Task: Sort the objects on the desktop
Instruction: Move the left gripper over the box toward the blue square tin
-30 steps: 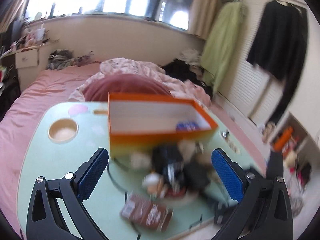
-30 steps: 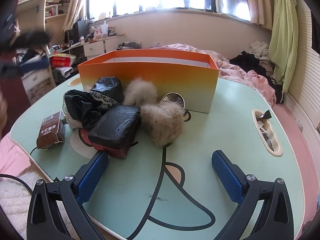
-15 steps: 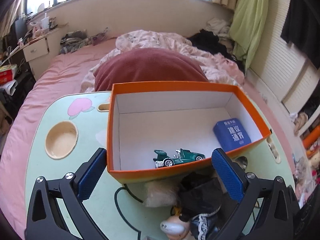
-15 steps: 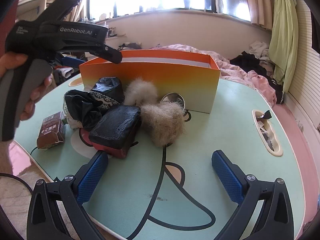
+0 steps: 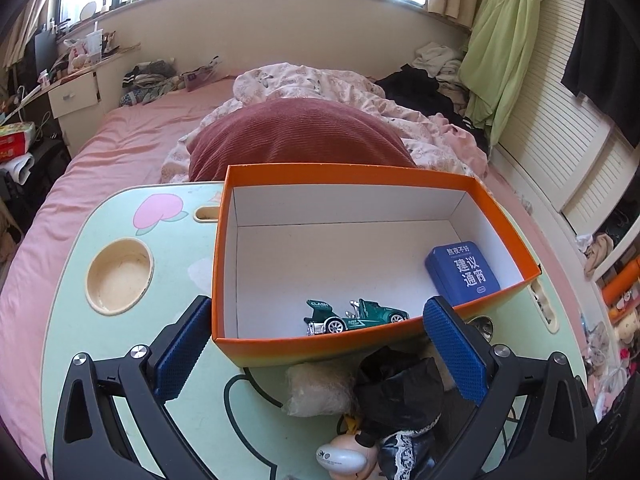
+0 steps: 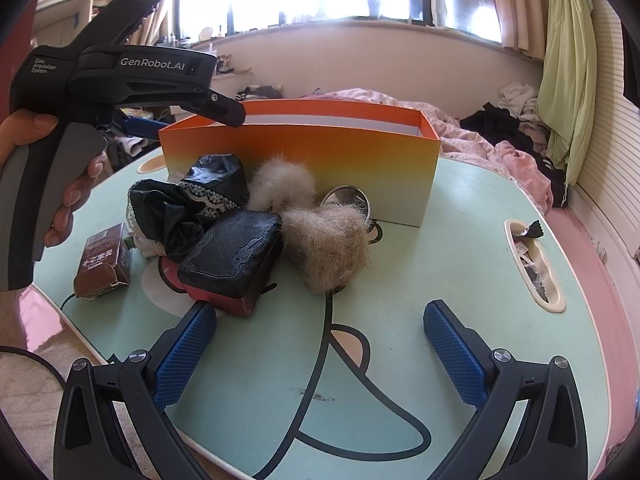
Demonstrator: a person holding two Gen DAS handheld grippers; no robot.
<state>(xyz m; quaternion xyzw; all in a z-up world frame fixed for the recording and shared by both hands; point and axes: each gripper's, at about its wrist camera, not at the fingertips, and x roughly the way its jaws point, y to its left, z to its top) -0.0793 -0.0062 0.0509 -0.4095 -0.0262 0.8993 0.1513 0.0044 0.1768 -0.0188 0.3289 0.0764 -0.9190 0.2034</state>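
1. Left wrist view: left gripper [image 5: 318, 344] hung released and empty above the orange box [image 5: 508, 216], which held a toy car [image 5: 356, 316] and blue tin [image 5: 462, 272].
2. Right gripper [image 6: 318, 354] was released; grabbing the fur pompom [image 6: 328, 244] could drag the heaped pile's neighbours.

Green table [image 6: 400, 360] under orange box [image 6: 300, 160], clutter.

A maroon cushion [image 5: 296, 136] lies on the pink bed [image 5: 128, 136] (rumpled).

Left tongs [image 6: 132, 76]: "GenRobot.AI"; car [image 5: 356, 316]: "CLASH" (small).
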